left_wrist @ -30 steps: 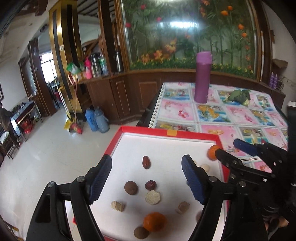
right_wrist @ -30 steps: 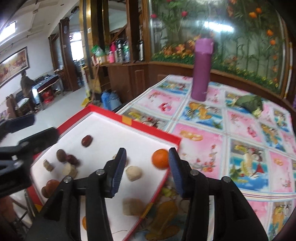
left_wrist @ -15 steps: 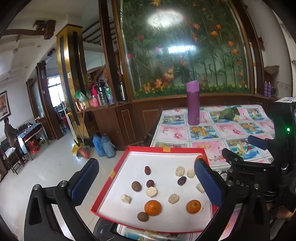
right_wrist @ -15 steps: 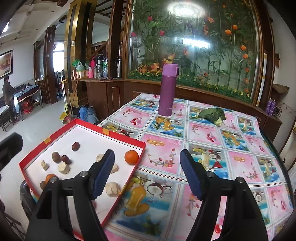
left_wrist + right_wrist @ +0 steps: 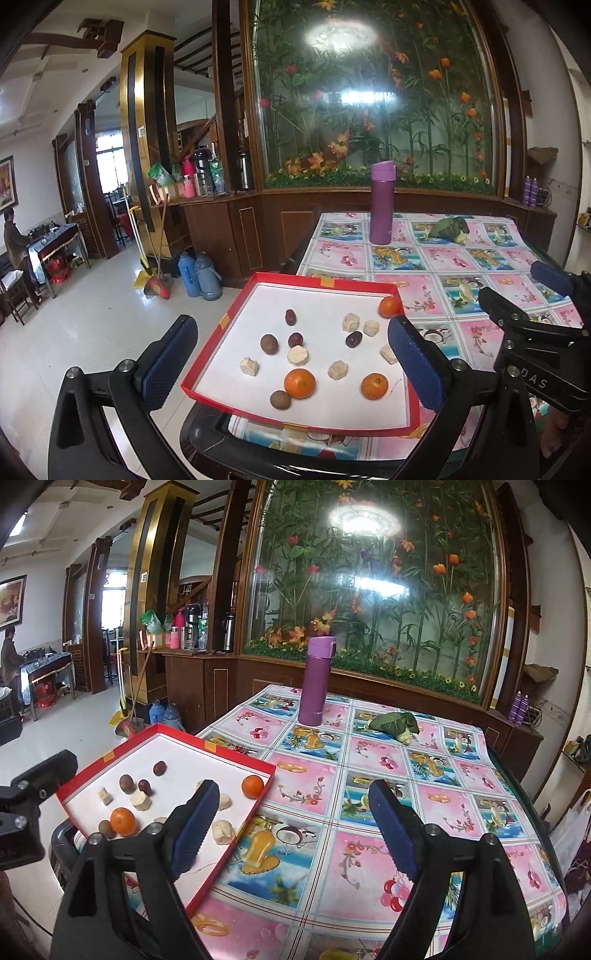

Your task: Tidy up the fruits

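I find my left gripper (image 5: 291, 354) spread wide and empty above the tray (image 5: 295, 428), which overhangs the table (image 5: 369, 775) edge. Fruits (image 5: 300, 383) lie loose inside; a heavy press could tip it. My right gripper (image 5: 291, 823) is likewise apart and empty, over the table.

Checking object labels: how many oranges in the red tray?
3. One orange sits in the red tray's far right corner, one near the front centre beside a brown fruit, one front right. None appears hidden by the left hand-held gripper.
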### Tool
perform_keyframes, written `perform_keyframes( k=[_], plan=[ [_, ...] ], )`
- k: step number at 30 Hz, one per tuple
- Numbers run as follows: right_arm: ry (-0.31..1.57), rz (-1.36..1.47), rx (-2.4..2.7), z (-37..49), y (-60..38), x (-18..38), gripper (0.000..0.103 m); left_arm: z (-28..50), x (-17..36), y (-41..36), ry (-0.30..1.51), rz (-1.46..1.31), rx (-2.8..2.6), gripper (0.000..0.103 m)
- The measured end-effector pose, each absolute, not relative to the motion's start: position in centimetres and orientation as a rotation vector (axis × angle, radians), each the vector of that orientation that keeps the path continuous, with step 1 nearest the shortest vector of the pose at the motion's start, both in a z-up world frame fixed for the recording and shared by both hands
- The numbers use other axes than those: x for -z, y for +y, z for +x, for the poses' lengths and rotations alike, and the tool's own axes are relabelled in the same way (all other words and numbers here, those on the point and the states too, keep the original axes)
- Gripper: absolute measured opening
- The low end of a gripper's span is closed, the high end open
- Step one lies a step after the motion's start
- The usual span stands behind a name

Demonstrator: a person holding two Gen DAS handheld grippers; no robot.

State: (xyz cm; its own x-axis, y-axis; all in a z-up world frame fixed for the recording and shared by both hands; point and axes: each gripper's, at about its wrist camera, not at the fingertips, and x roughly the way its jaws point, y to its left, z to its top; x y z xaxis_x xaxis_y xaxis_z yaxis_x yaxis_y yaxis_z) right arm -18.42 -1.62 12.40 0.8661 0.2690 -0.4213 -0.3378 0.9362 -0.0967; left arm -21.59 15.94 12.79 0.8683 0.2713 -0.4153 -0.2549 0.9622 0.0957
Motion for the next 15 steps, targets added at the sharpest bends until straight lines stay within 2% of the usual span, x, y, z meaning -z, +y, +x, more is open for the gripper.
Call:
perform_keyframes(
  k=[15],
  plan=[
    [0.425,-0.161,-0.311,-18.6,-0.4,-12.2,0.084,-21.4,-12.3,16.9,0.454,0.023,-0.307,0.103]
  ],
)
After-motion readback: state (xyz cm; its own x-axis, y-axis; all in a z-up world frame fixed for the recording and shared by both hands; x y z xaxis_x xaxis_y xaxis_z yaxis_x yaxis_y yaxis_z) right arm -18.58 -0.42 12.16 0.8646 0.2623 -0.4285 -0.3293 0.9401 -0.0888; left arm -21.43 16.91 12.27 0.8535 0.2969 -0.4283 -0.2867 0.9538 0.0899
